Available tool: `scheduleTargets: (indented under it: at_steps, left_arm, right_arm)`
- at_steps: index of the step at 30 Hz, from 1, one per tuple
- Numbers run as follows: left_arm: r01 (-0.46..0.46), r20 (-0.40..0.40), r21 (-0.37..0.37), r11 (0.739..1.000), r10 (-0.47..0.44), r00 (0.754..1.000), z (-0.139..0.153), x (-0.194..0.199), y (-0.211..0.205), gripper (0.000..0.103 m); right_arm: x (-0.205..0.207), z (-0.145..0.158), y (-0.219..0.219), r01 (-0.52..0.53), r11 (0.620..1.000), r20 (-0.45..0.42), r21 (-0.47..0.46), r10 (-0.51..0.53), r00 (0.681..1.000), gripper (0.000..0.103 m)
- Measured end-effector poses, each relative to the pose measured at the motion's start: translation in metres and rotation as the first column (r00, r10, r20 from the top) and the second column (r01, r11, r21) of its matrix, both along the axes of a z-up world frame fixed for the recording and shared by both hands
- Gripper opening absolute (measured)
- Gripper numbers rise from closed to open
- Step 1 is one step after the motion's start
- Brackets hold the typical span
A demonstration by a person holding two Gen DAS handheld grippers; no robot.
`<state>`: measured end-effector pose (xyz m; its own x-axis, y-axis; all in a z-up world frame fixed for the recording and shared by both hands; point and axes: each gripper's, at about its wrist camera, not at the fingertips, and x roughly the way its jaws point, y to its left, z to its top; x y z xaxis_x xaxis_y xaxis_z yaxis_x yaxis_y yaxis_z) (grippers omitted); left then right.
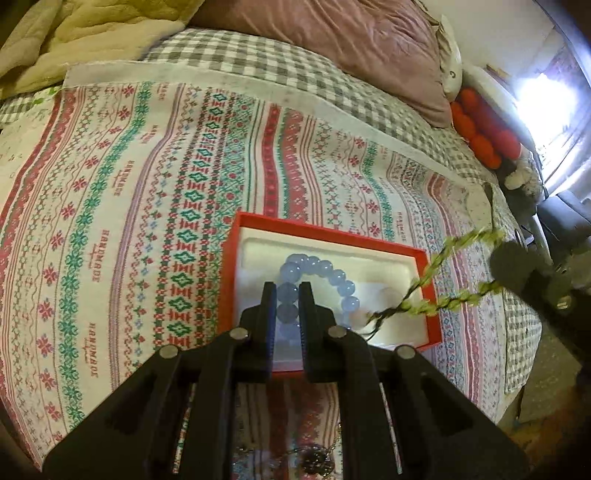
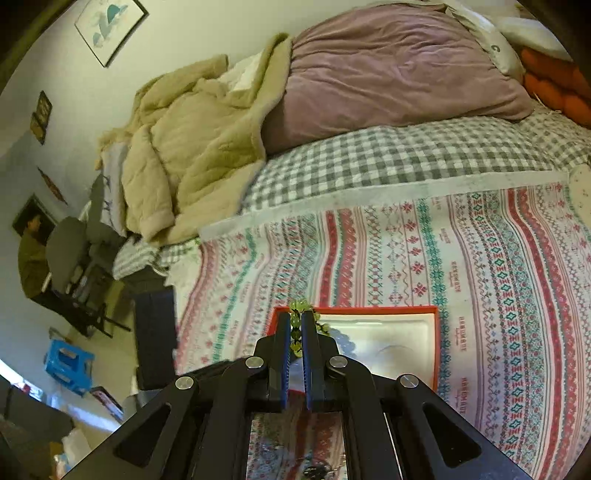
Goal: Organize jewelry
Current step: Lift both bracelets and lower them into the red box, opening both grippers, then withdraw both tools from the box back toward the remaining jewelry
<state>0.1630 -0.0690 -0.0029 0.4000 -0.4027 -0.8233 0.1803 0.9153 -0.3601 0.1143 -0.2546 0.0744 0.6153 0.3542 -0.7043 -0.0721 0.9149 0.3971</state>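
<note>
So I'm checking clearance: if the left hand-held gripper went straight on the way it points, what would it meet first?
Probably the white insert of the red rectangular box; depth unclear. The left hand-held gripper already grips the pale blue bead bracelet.

**Bedroom with a layered bed**

A bed under a grey-and-white checked sheet (image 2: 388, 158) carries a cross-stitch-patterned cloth in red and teal (image 1: 129, 206). A mauve velvet pillow (image 2: 391, 70) and a beige quilted blanket (image 2: 192, 147) lie at its head. Framed pictures (image 2: 109, 27) hang on the pale wall. A blue plastic stool (image 2: 68, 365) stands on the floor. Bright window light (image 1: 543, 96) glares at the right.
</note>
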Motion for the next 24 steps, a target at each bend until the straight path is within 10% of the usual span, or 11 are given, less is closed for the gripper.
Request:
scheduleTargets:
  at_steps: [16,24]
  left_arm:
    - [0.03,0.063,0.061,0.998,-0.034,0.997,0.015,-0.01,-0.006,0.015]
    - [0.031,0.104,0.12,0.992,-0.044,0.994,0.04,-0.031,0.001,0.065]
  right_arm:
    - [0.012,-0.047,-0.039,0.101,0.986,-0.135,-0.131,-0.119,0.984,0.011]
    - [-0.006,-0.028,-0.046,0.087,0.987,-0.125,-0.138,-0.105,0.987,0.03]
